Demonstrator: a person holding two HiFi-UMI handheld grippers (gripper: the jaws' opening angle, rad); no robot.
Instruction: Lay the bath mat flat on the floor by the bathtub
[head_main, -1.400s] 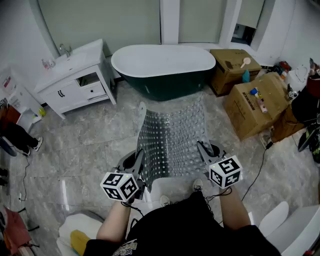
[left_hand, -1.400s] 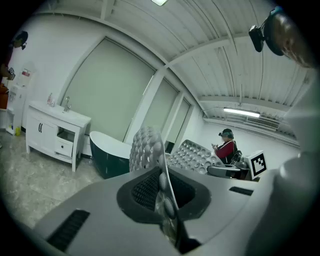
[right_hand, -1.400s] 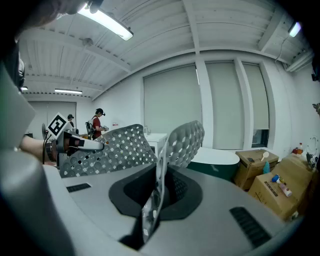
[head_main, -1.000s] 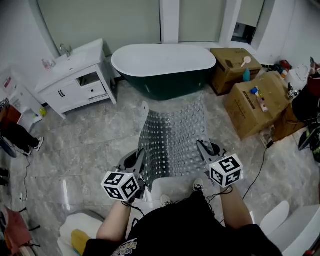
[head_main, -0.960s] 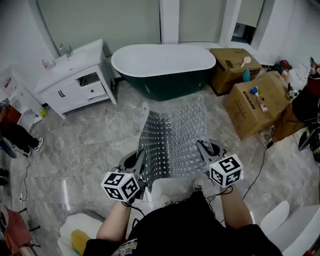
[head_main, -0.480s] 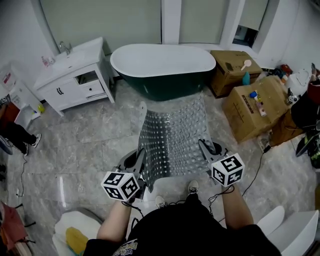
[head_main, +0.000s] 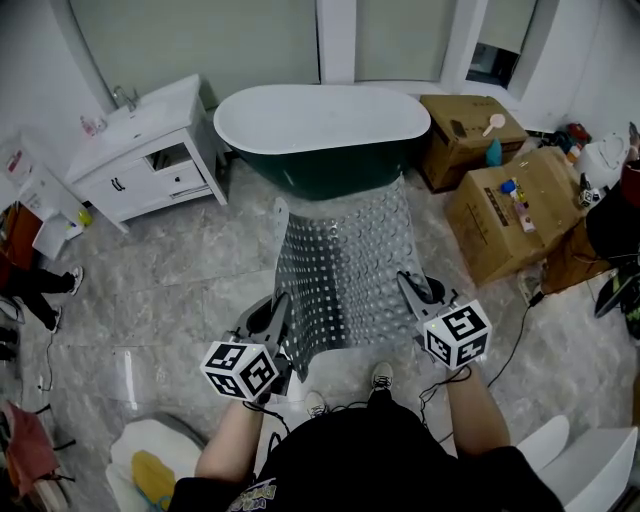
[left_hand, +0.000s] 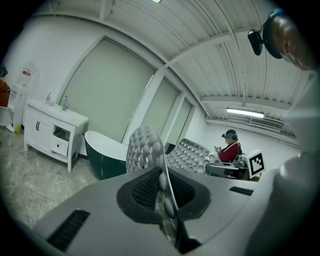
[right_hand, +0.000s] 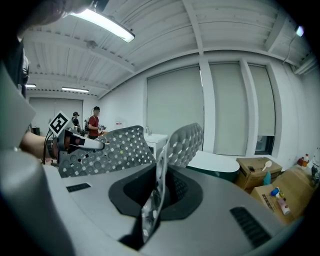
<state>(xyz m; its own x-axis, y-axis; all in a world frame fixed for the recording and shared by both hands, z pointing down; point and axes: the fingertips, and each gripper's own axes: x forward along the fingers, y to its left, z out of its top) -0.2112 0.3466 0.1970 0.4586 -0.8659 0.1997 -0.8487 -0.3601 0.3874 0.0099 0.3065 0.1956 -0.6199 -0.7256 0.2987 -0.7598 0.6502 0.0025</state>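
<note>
A person holds a translucent grey, bubble-textured rubber bath mat (head_main: 345, 265) out towards a dark-green, white-rimmed bathtub (head_main: 320, 130), the left tongs (head_main: 277, 315) and right tongs (head_main: 408, 292) each pinching a near corner. Next, likely: lowering it flat onto the grey marble floor (head_main: 180, 270).

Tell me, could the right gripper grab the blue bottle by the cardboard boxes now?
Probably not. The right gripper is shut on a corner of the bath mat, so its jaws are full, and the blue bottle stands off by the cardboard boxes. It would have to release the mat first.
</note>
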